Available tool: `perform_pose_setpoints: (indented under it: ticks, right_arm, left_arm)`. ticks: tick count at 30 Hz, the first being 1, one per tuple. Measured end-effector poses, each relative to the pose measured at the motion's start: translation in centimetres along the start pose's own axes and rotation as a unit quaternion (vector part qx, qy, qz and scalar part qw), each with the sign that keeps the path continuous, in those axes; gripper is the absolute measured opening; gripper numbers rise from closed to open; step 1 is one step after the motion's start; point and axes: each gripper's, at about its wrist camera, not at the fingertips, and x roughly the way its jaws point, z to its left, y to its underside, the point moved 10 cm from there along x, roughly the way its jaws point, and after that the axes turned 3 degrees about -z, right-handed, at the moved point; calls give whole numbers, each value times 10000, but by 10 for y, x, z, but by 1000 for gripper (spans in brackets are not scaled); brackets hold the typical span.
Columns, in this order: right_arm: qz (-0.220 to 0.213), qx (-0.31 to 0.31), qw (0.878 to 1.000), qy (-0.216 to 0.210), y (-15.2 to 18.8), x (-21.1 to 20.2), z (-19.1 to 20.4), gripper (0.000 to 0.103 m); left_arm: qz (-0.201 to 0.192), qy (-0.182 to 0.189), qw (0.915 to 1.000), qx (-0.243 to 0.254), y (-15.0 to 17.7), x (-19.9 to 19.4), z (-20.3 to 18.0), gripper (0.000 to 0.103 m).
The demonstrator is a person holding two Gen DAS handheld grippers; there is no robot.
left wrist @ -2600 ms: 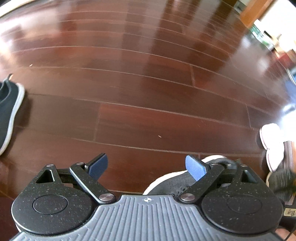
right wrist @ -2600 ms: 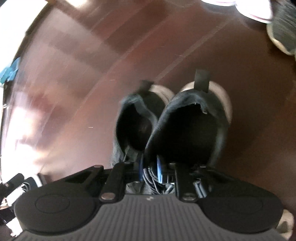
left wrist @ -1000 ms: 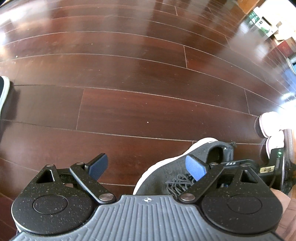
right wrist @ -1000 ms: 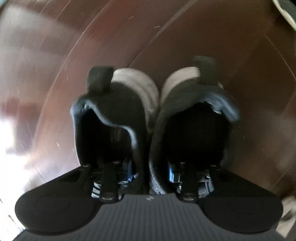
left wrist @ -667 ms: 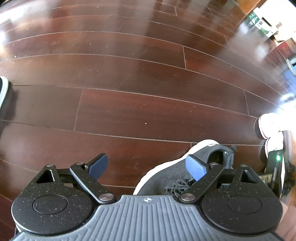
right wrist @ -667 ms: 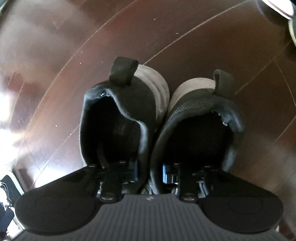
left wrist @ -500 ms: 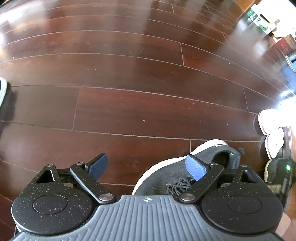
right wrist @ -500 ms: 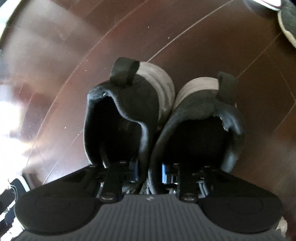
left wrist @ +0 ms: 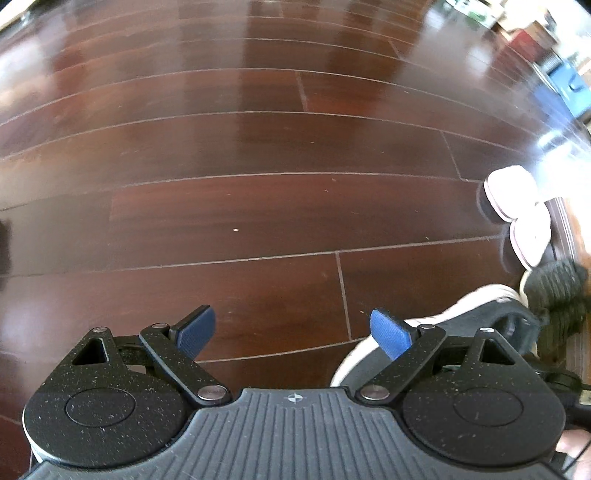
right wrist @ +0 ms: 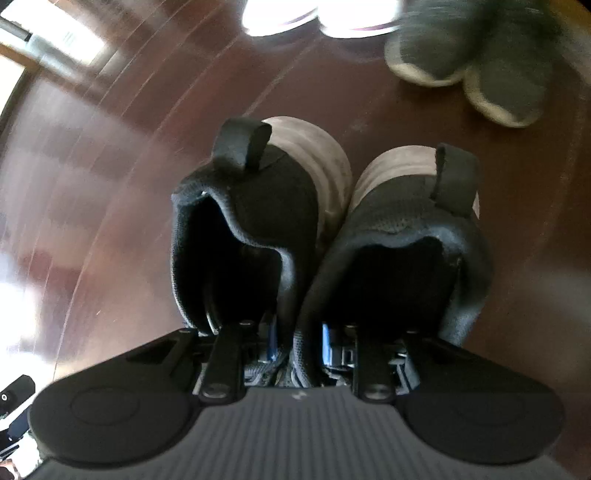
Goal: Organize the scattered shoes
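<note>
Jaws of the right gripper (right wrist: pixel 297 341) pinch the touching inner collars of two dark sneakers at once, one blue pad inside each shoe opening, so the left dark sneaker (right wrist: pixel 255 221) and the right dark sneaker (right wrist: pixel 410 251) hang pressed side by side, heels pointing away, pull tabs up, pale soles showing behind. Whether they touch the wood floor (right wrist: pixel 110 166) or are lifted off it, can't tell. Far right in the right wrist view sits a blurred pair of grey shoes (right wrist: pixel 480 62) with light soles, side by side; two bright white shoes (right wrist: pixel 314 14) at the far edge, overexposed. Left gripper (left wrist: pixel 293 330) has its jaws spread wide, nothing between the blue pads, over bare dark floorboards (left wrist: pixel 258 184). In the left wrist view a dark sneaker with white sole (left wrist: pixel 461 317) shows low right behind the right finger; just past it a dark fuzzy shoe (left wrist: pixel 557 291), then two white toe caps (left wrist: pixel 517 206) side by side at the right edge. Bit of a hand (left wrist: pixel 574 448) at bottom right corner.
</note>
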Motion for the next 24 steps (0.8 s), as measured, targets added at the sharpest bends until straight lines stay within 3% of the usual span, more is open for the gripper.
perform_pose_setpoints:
  ticks: [6,9,15,20,24]
  right_arm:
    - [-371,587,9972,260,-19,-42,-104,24]
    - [-494,768,9951,377,-50,-12,-116,24]
    - [-746,1240,9880,548,-81,-26,-200,24]
    - [-858,1434,9836,672,-90,-56,-248,24]
    - [-935,1488,9817,727,-116,-50,-290,24]
  left_arm:
    - [-64,104,9989,444,14,0,-41,94]
    - [-70,189,9980,593,23,2,-61,94]
    - [-20,311,9962,819,41,16,-108,94]
    - [-24,371,9923,1185,54,31,-151,94]
    - [20,428,9931,1089,65,37,-175,94]
